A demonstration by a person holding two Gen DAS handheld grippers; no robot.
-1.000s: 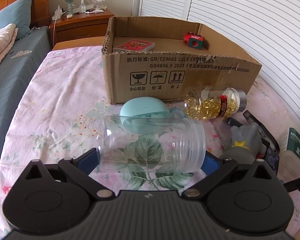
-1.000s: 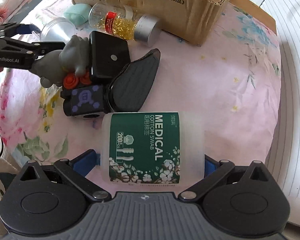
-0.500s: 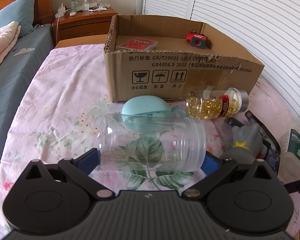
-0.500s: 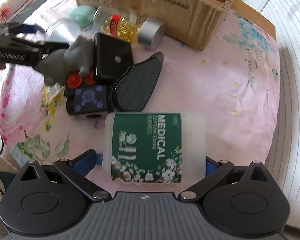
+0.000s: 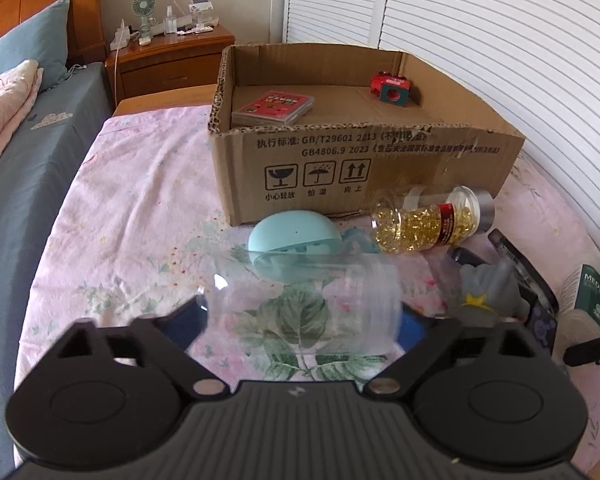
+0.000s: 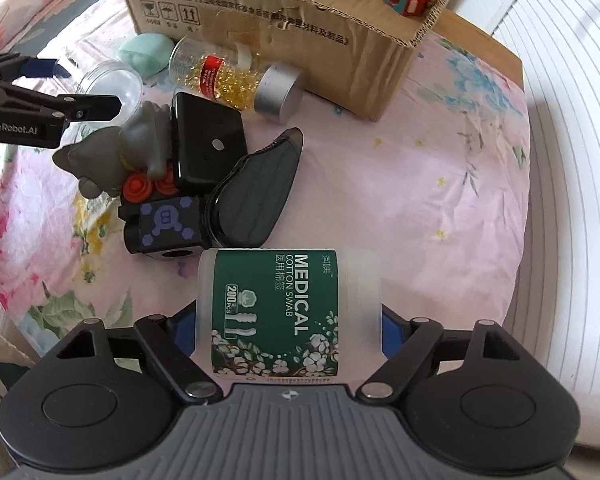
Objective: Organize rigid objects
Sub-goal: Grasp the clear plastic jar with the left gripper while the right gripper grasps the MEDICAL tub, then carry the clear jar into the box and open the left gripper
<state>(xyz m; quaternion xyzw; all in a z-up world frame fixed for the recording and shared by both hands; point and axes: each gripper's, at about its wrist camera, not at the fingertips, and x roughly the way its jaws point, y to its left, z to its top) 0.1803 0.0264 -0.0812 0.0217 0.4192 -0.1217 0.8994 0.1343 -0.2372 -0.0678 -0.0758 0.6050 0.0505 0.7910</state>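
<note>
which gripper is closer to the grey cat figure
Left. The left gripper, holding the clear jar, sits right beside the grey cat figure; the right gripper is farther off, beyond the black items.

Left gripper (image 5: 302, 316): jaws closed on clear empty jar (image 5: 300, 304), held sideways, raised above the bed. Right gripper (image 6: 288, 320): jaws clamped on cotton swab tub (image 6: 288, 312), also sideways, end to end between the blue pads (image 6: 390, 330). Left gripper sat at far left in right wrist view.

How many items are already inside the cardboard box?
2 visible: a flat red card pack at the open cardboard box's far left, a red-and-teal cube in its far right corner. The near wall may hide others.
</note>
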